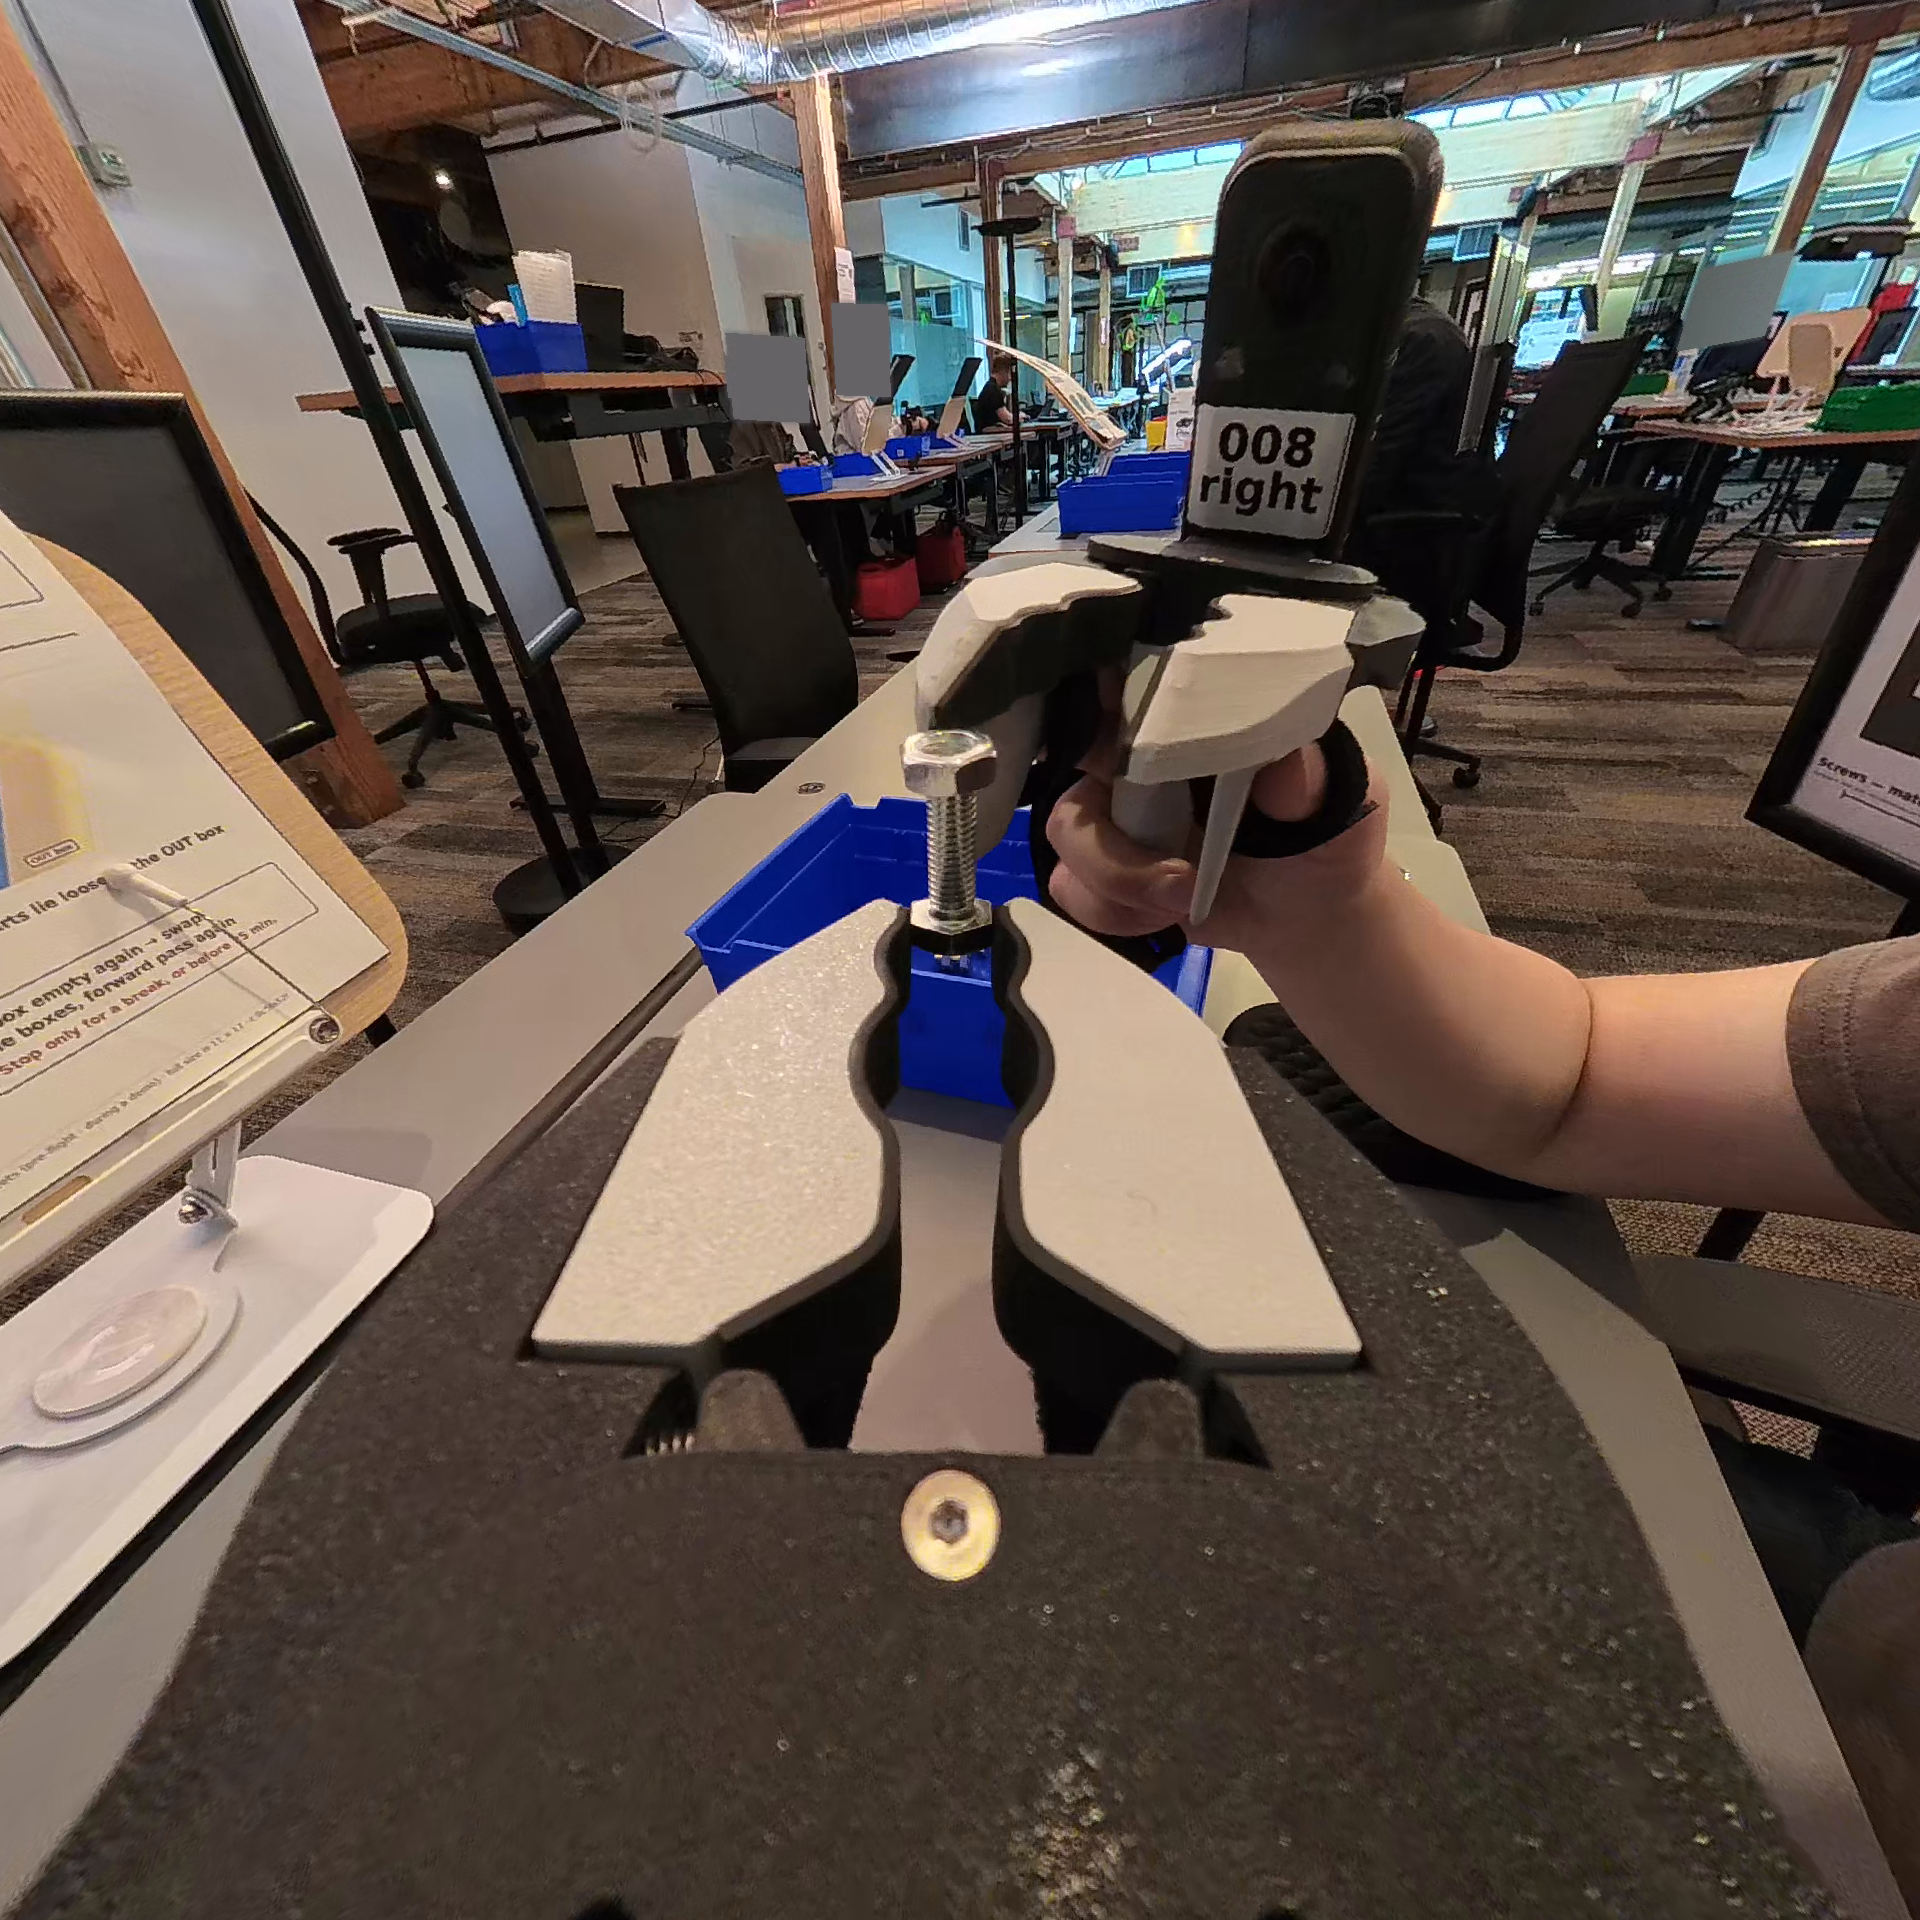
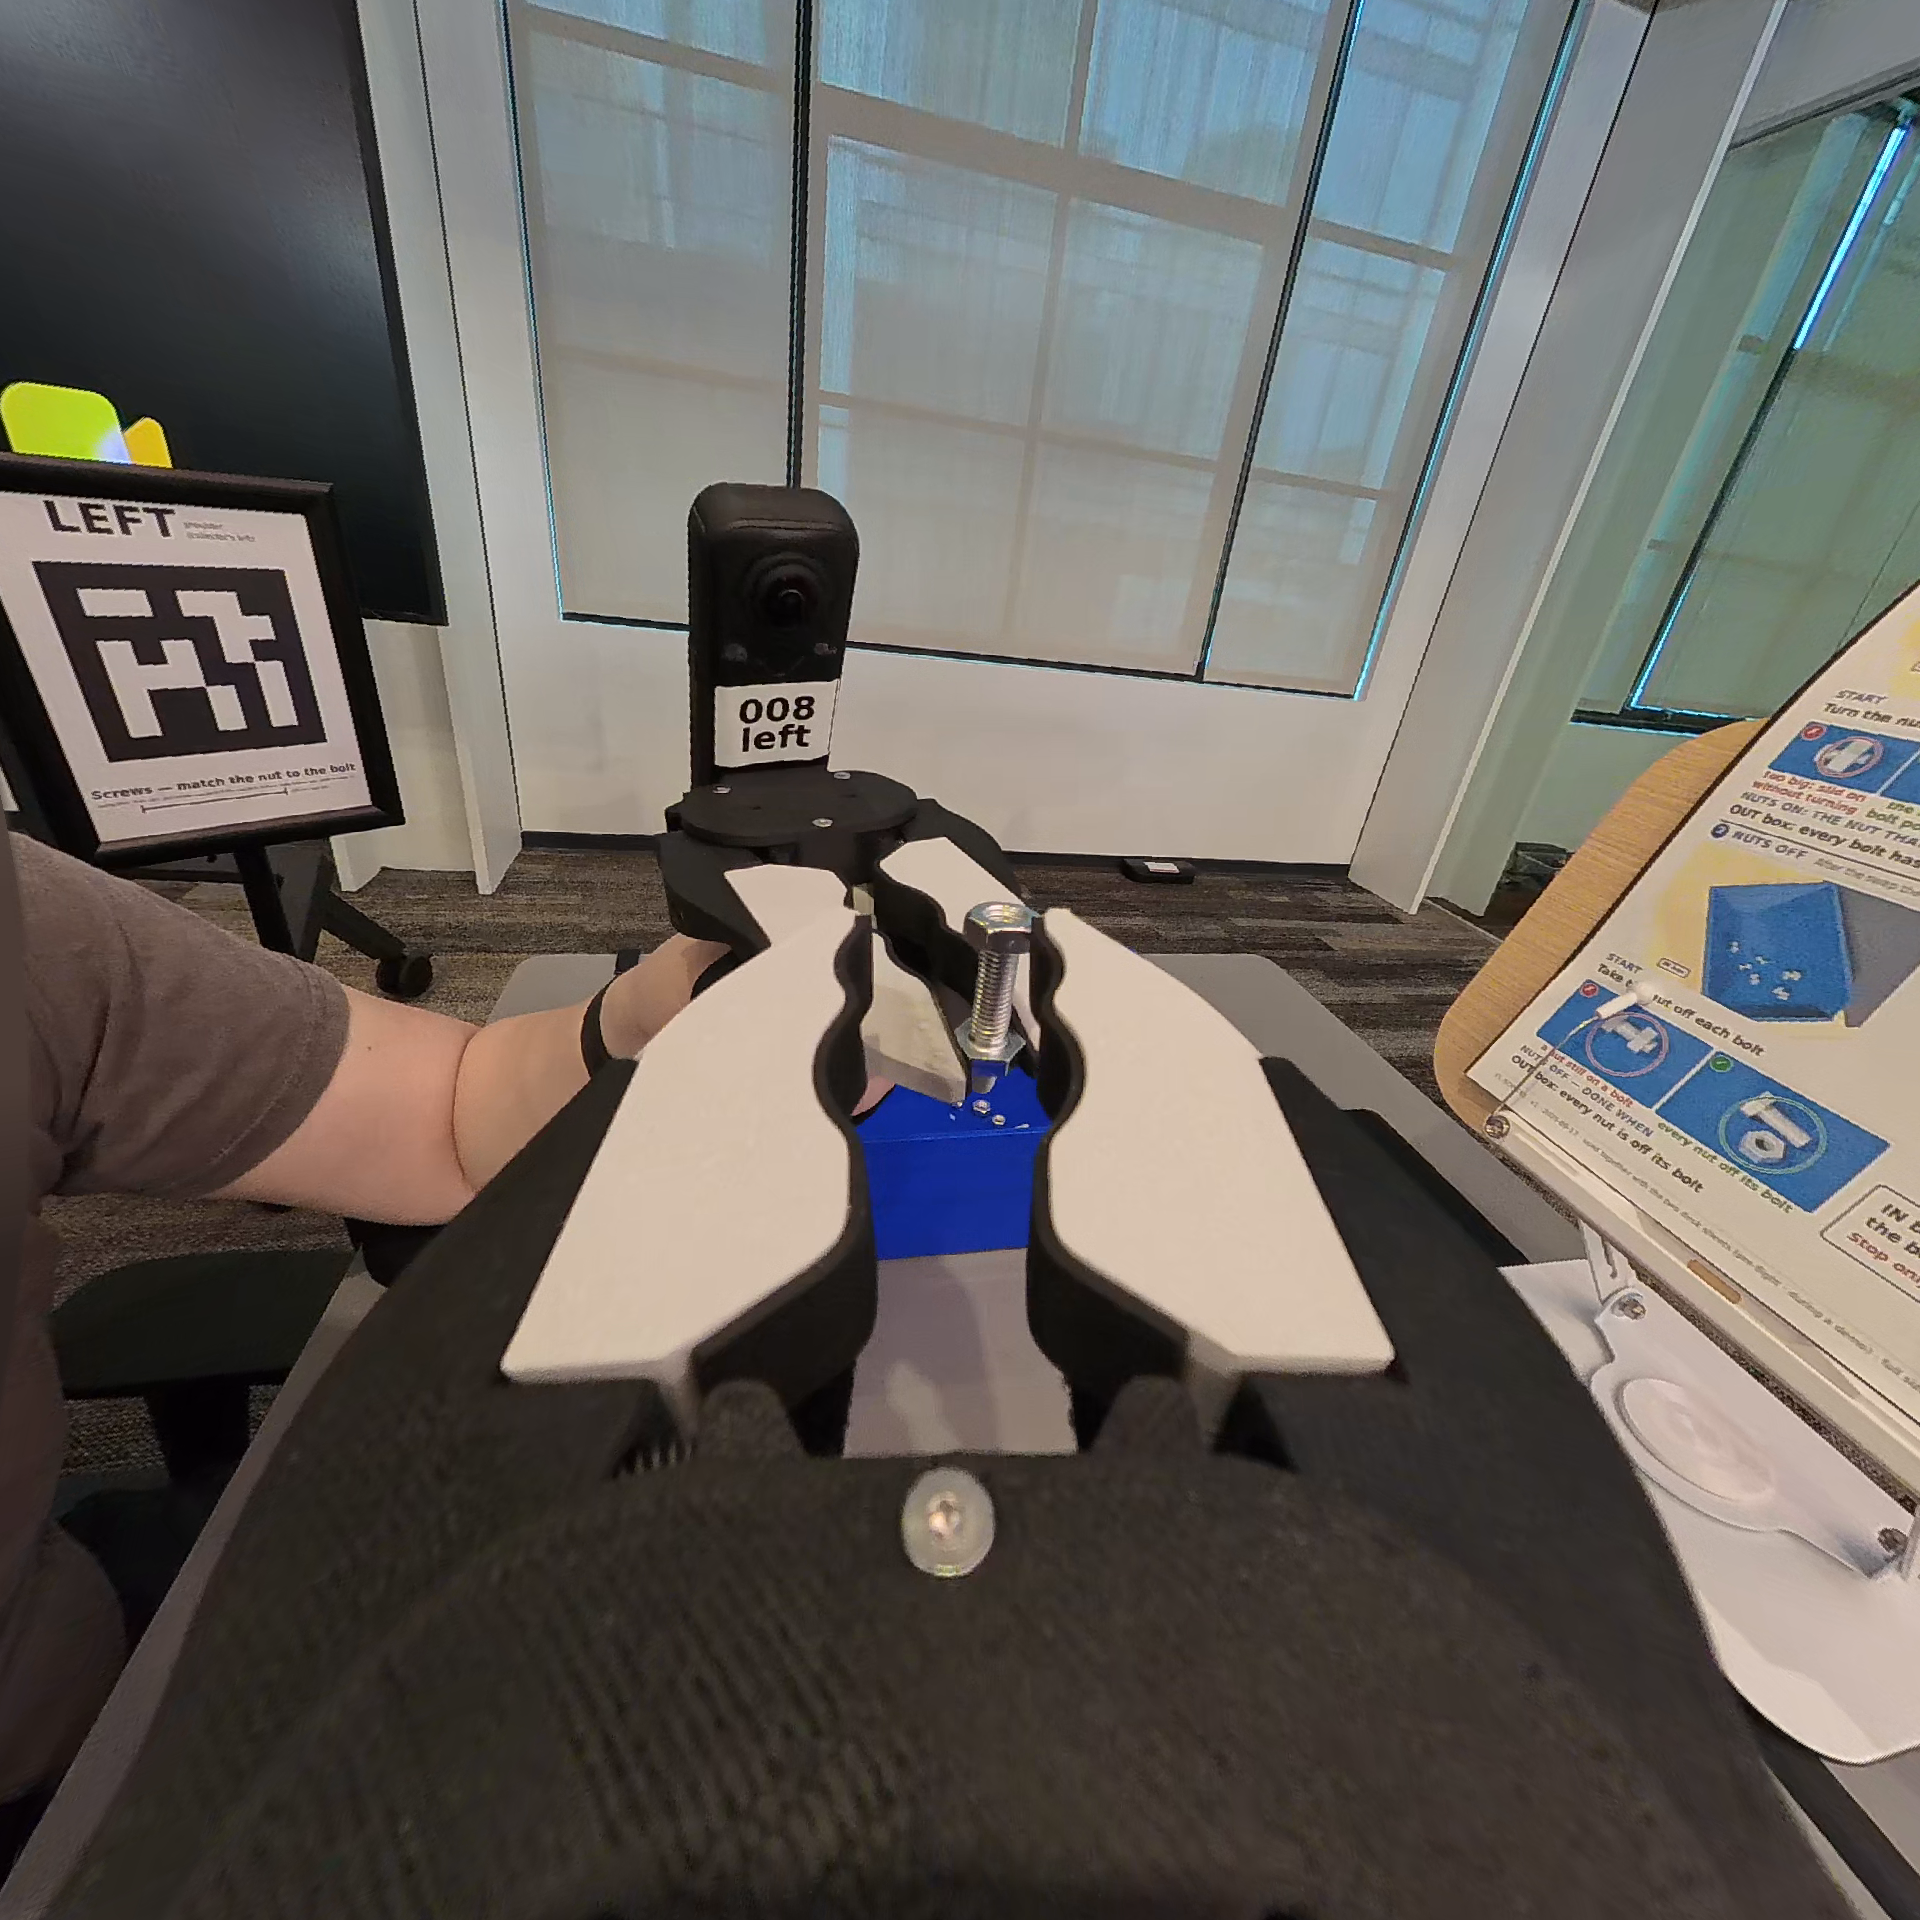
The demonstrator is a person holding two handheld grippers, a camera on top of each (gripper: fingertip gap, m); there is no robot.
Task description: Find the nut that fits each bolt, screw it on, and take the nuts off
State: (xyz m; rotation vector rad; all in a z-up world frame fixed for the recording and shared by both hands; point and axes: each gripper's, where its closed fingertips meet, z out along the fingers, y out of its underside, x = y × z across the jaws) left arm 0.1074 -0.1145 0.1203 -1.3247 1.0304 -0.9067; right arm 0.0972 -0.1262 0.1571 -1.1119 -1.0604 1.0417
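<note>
A silver hex bolt (image 1: 948, 831) stands upright, head up, with a silver nut (image 1: 948, 916) low on its thread. My left gripper (image 1: 948, 935) is shut on the bolt's lower end at the nut, above a blue bin (image 1: 790, 904). My right gripper (image 2: 951, 935) is open, and the bolt head (image 2: 1000, 930) sits between its fingertips, close to the right finger. In the left wrist view the right gripper (image 1: 1039, 727) hangs just right of the bolt head, held by a hand. The right wrist view shows the nut (image 2: 987, 1034), the left gripper (image 2: 977, 1060) and small loose nuts (image 2: 987, 1114) in the bin (image 2: 951, 1184).
An instruction board on a white stand sits at one side of the grey table (image 1: 468, 1091), seen in both views (image 1: 156, 935) (image 2: 1714, 1039). A framed marker sign (image 2: 197, 665) stands on the other side. Black office chairs (image 1: 748, 623) stand beyond the table. My two grippers' fingertips are within a few centimetres of each other.
</note>
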